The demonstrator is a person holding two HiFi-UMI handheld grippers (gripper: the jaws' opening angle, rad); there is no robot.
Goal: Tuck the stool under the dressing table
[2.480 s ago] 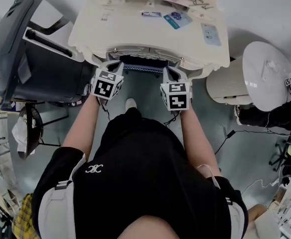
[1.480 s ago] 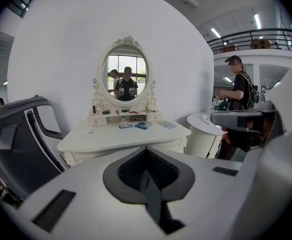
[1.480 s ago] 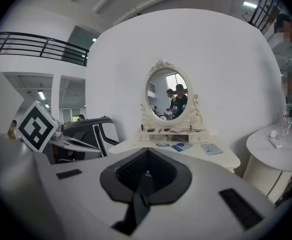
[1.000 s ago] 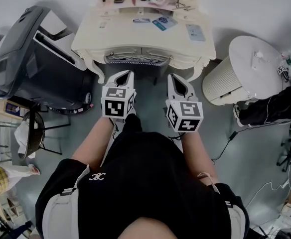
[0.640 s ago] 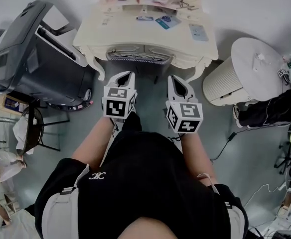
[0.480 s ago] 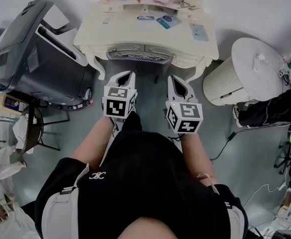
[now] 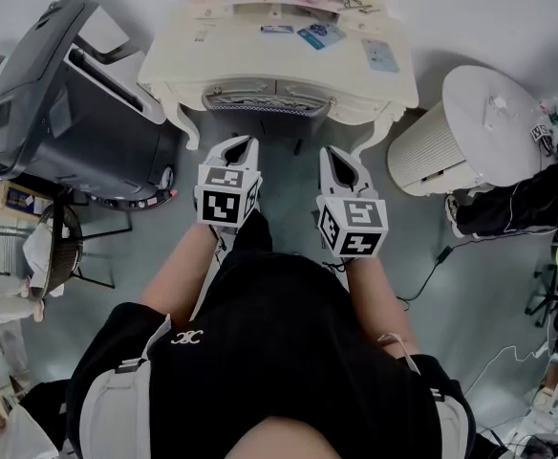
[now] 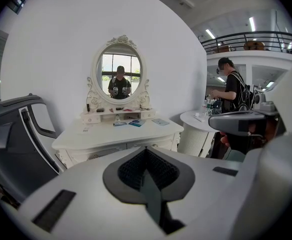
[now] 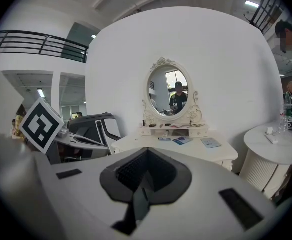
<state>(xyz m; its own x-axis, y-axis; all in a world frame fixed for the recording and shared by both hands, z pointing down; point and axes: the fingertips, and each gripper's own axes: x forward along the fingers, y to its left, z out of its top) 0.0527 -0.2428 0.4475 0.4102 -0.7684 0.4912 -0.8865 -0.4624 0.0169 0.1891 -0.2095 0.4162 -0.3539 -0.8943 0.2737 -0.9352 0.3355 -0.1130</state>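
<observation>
The cream dressing table (image 7: 260, 65) stands against the wall, with an oval mirror (image 8: 119, 75) on top. Beneath its front edge only the dark patterned rim of the stool (image 7: 260, 106) shows; the rest is hidden under the table. My left gripper (image 7: 248, 143) and right gripper (image 7: 330, 153) hover side by side over the floor just short of the table, both shut and holding nothing. In the left gripper view the jaws (image 8: 147, 173) meet with the table (image 8: 116, 136) beyond them. From the right gripper (image 9: 143, 179) the table (image 9: 186, 149) lies ahead too.
A large dark grey massage chair (image 7: 69, 103) stands left of the table. A white round ribbed side table (image 7: 470, 132) stands to its right, with a person (image 8: 233, 91) beside it. Cables (image 7: 432, 266) trail on the floor at right.
Since the earliest frame both grippers have drawn back from the table's front edge, where they were at the stool. Over the last second they have barely shifted.
</observation>
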